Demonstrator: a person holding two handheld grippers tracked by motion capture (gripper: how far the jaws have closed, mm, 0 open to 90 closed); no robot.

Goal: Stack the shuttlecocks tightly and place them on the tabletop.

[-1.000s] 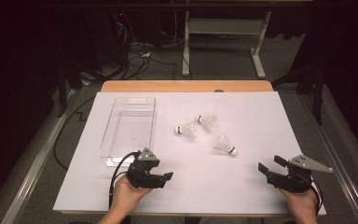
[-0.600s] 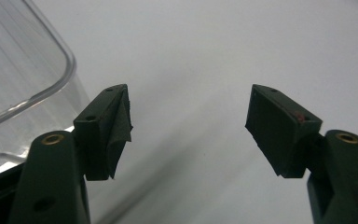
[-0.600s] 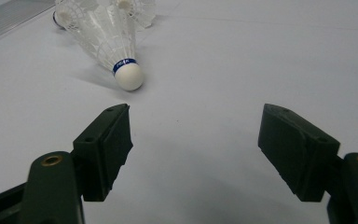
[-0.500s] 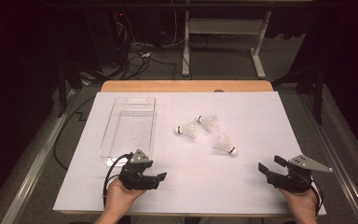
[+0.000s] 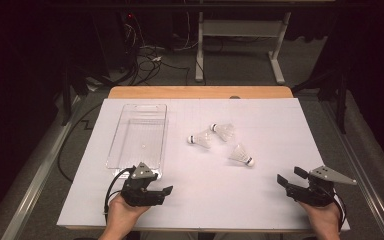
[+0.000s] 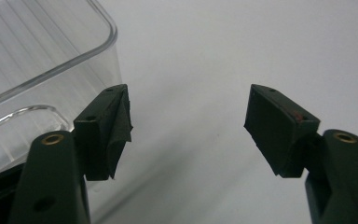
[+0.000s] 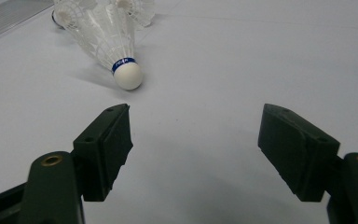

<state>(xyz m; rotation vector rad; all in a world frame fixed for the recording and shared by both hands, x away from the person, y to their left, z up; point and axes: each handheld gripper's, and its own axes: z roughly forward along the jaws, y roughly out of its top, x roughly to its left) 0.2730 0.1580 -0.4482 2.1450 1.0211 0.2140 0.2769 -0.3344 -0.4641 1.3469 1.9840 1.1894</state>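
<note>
High view: the tabletop (image 5: 260,200) is carrying a white sheet. A clear plastic tray (image 5: 139,135) is lying on the left half of it, long side running away from the person. Three shuttlecocks are lying near the middle: the left shuttlecock (image 5: 200,139) and the far shuttlecock (image 5: 223,131) are resting just beside each other, and the near shuttlecock (image 5: 241,155) is lying a little apart to the right, cork end pointing toward the near right. The left gripper (image 5: 161,192) is sitting in the person's left hand (image 5: 122,214) at the near edge, just in front of the tray's near end, jaws pointing right. The right gripper (image 5: 288,179) is sitting in the right hand (image 5: 324,215) at the near right, jaws pointing left toward the shuttlecocks and well apart from them.

Left gripper view: the jaws of the left gripper (image 6: 186,123) are standing wide apart with only bare white sheet between them. The rounded corner of the clear tray (image 6: 51,60) is sitting just beside and behind the left-hand jaw; whether they are touching cannot be told.

Right gripper view: the jaws of the right gripper (image 7: 193,135) are standing wide apart, holding nothing. The near shuttlecock (image 7: 112,44) is lying ahead of the left-hand jaw, its white cork with a blue band pointing toward the gripper, apart from the jaw. The other two shuttlecocks are lying behind it at the top edge.
</note>
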